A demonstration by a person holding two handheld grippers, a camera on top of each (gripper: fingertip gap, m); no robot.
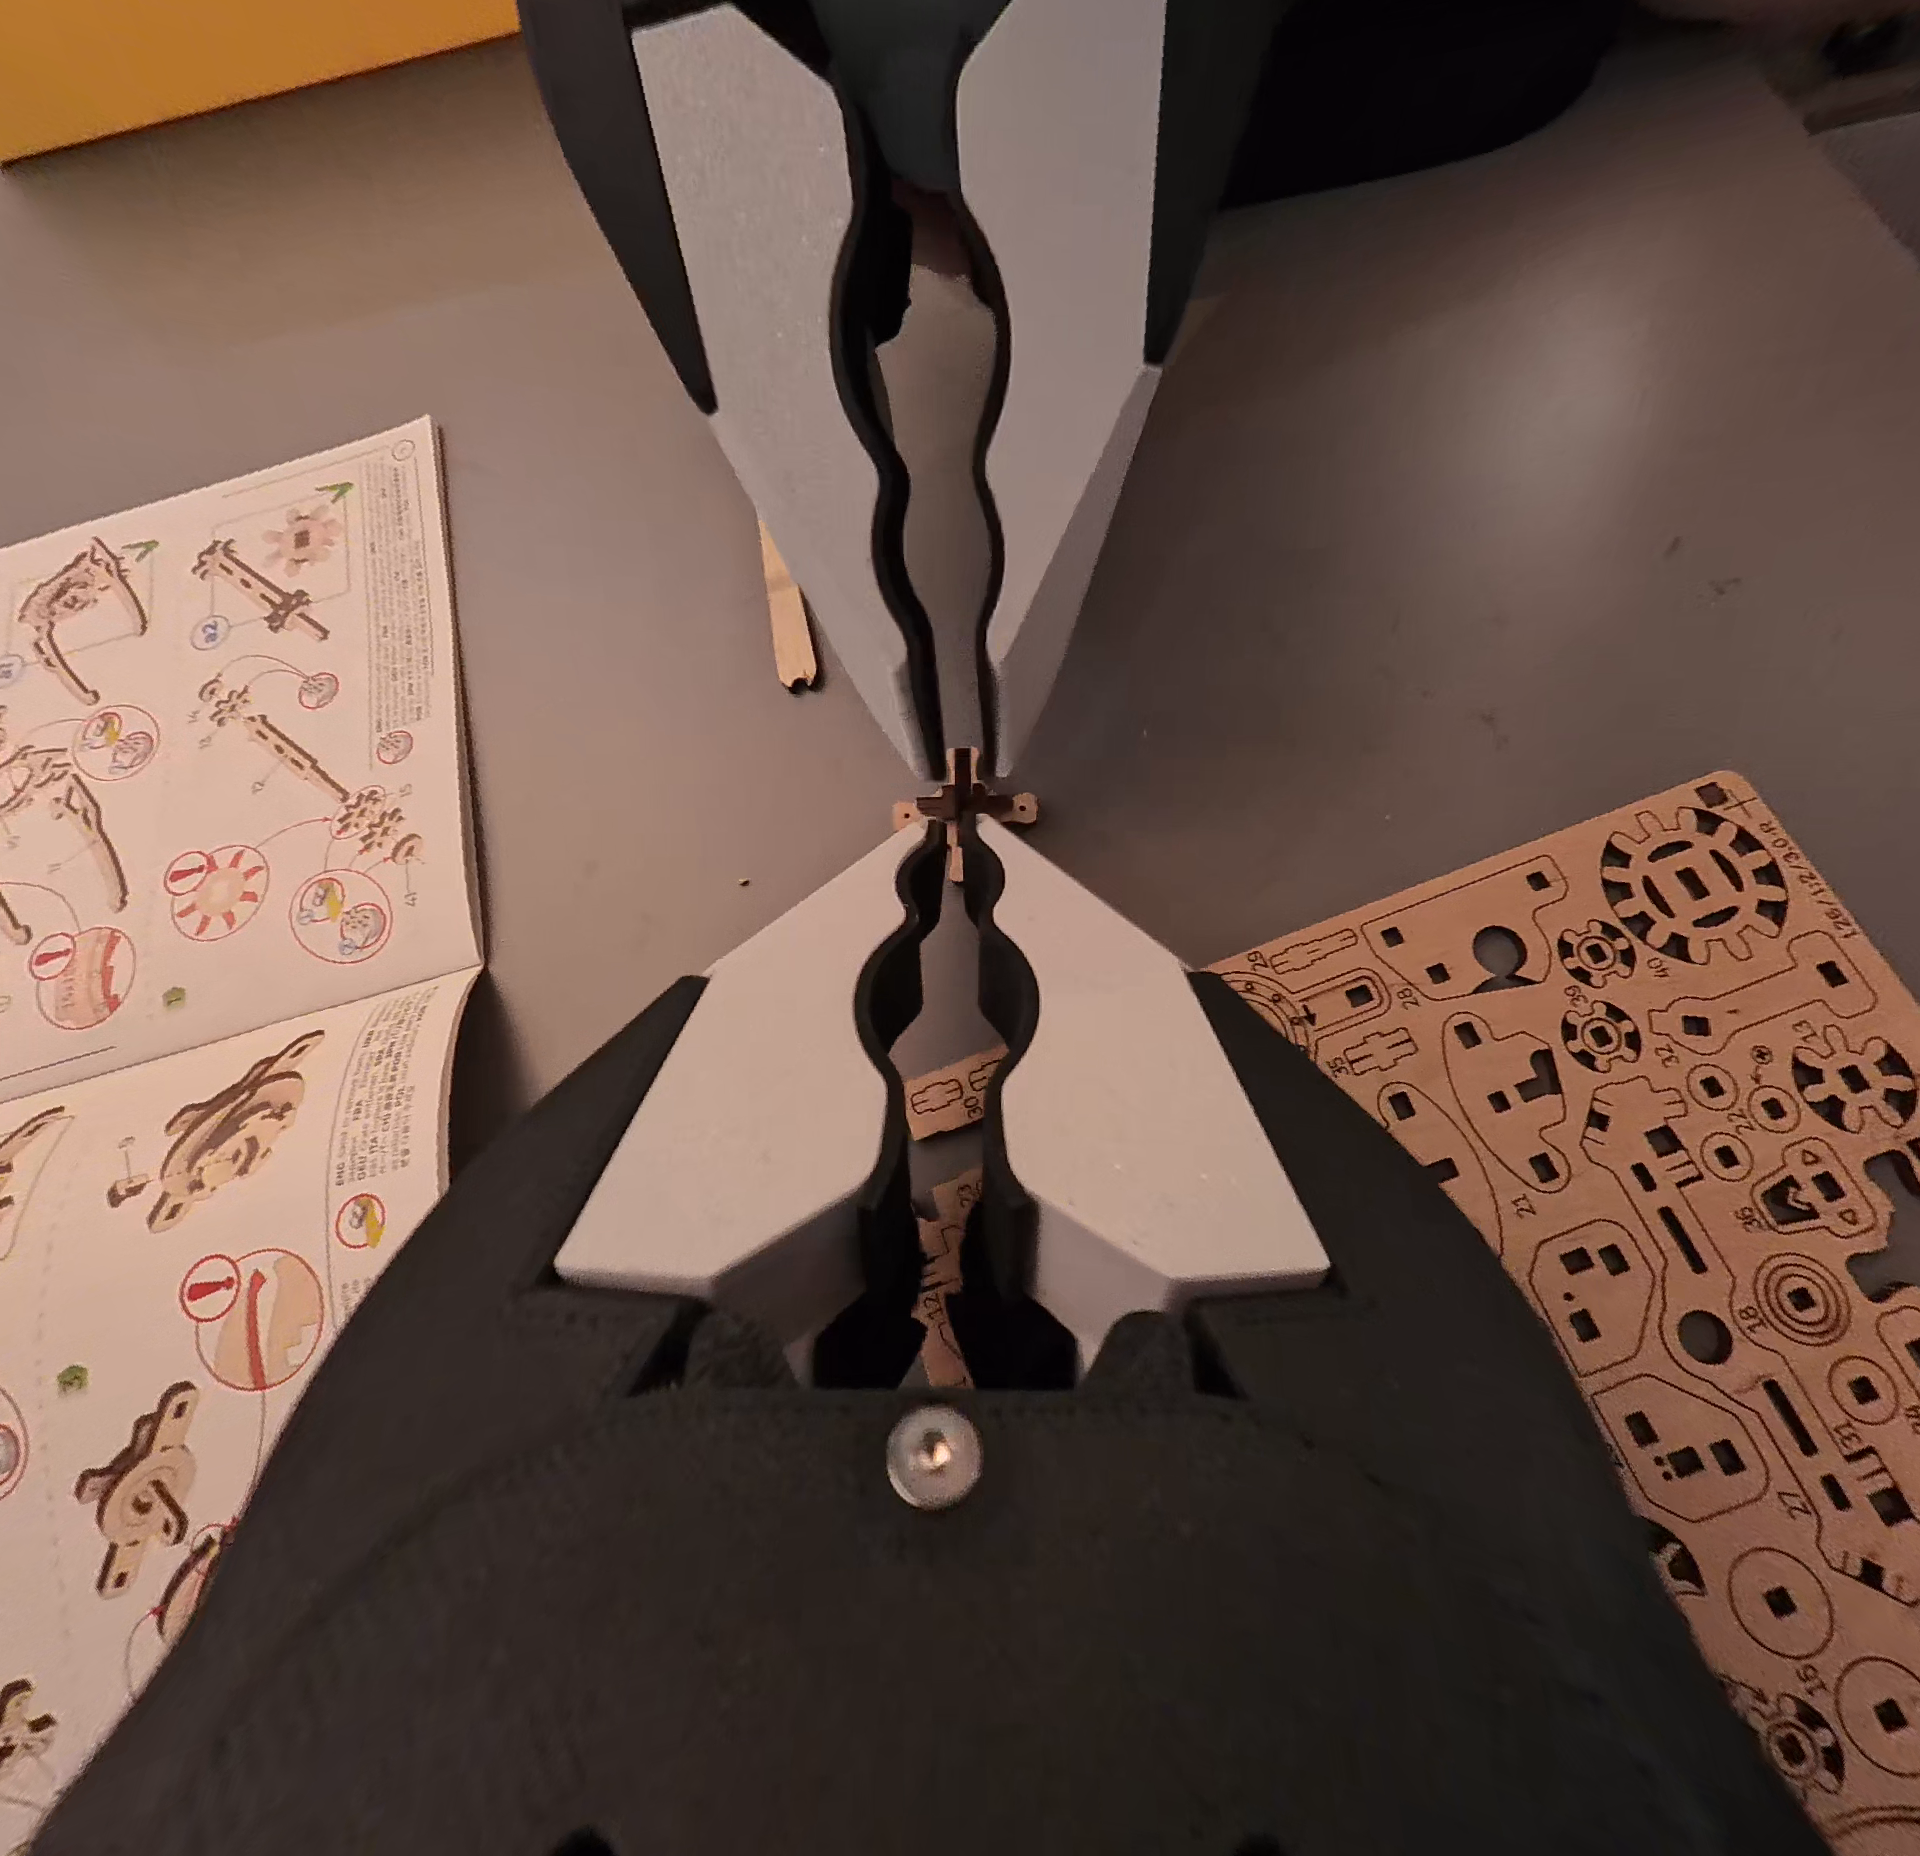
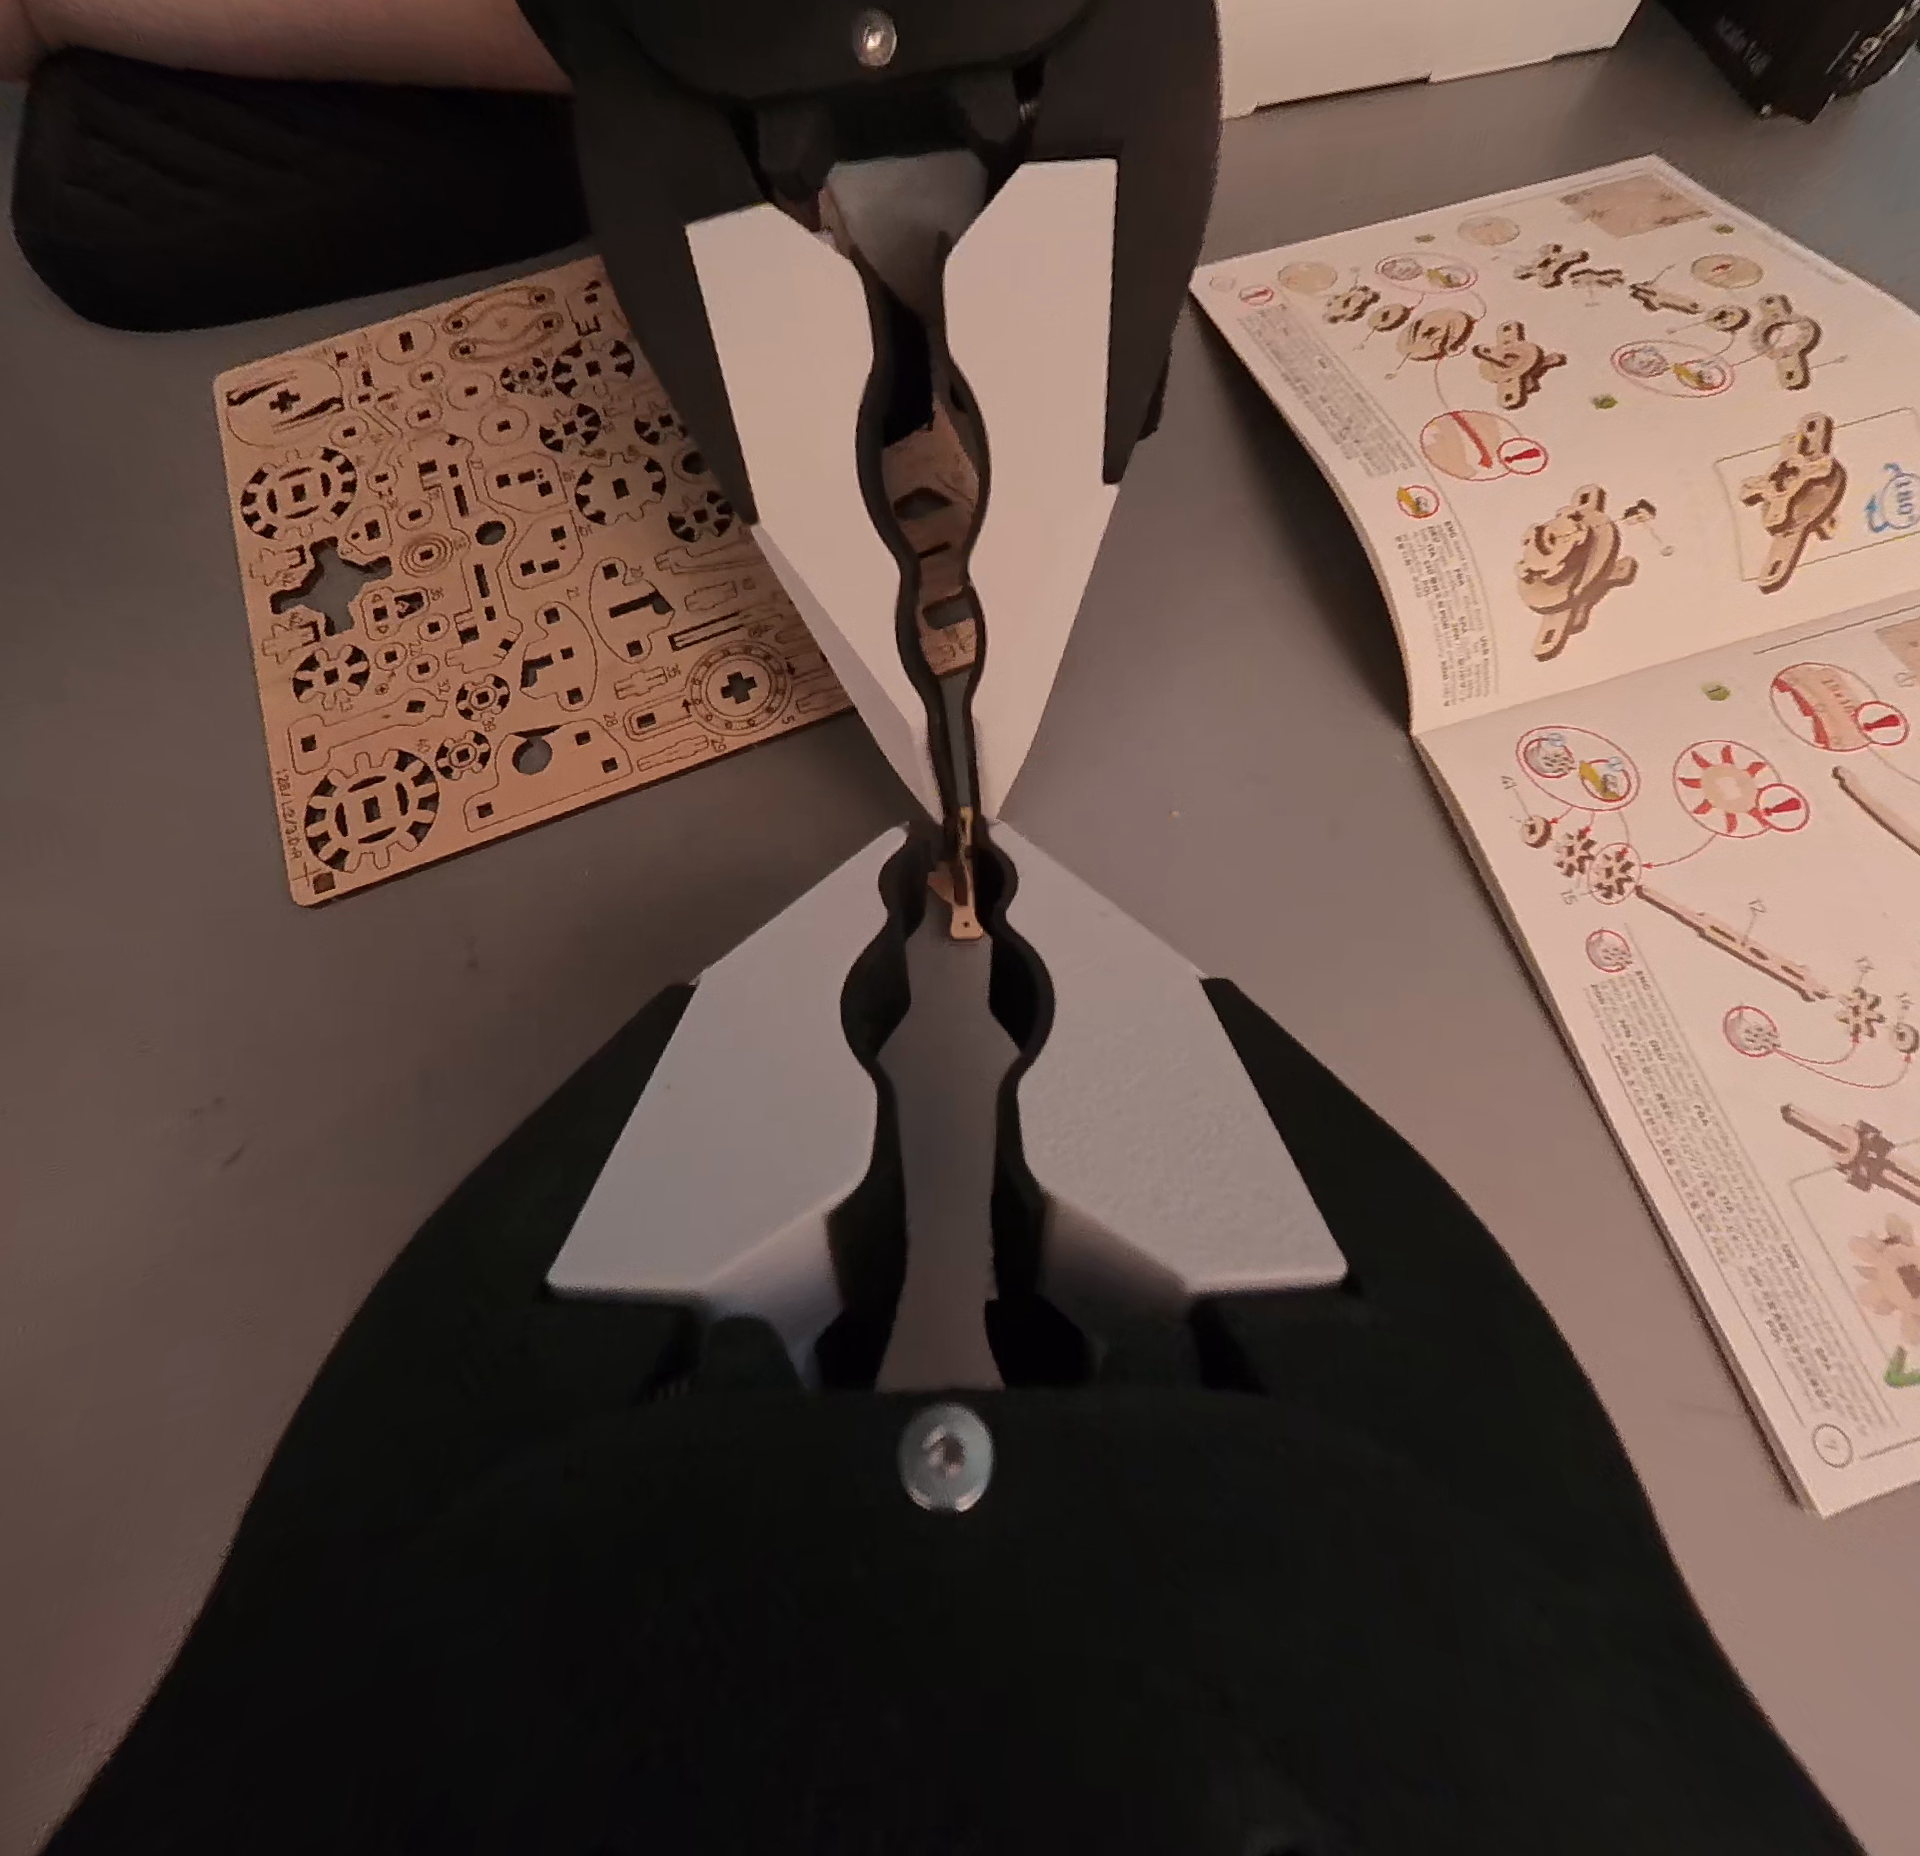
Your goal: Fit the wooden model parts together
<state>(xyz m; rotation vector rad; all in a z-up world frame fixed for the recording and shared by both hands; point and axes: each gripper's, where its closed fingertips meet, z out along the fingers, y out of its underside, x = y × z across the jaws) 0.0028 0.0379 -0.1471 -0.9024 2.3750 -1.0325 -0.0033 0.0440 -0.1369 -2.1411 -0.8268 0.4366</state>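
Tip to tip above the grey tabletop, the left gripper and right gripper are both pinching the small cross-shaped wooden model piece. The pale laser-cut plywood parts sheet and open illustrated instruction booklet are flanking them, leaving bare table between.

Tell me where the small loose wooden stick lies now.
In the left wrist view the wooden stick lies on the grey table, between the instruction booklet and the right gripper.
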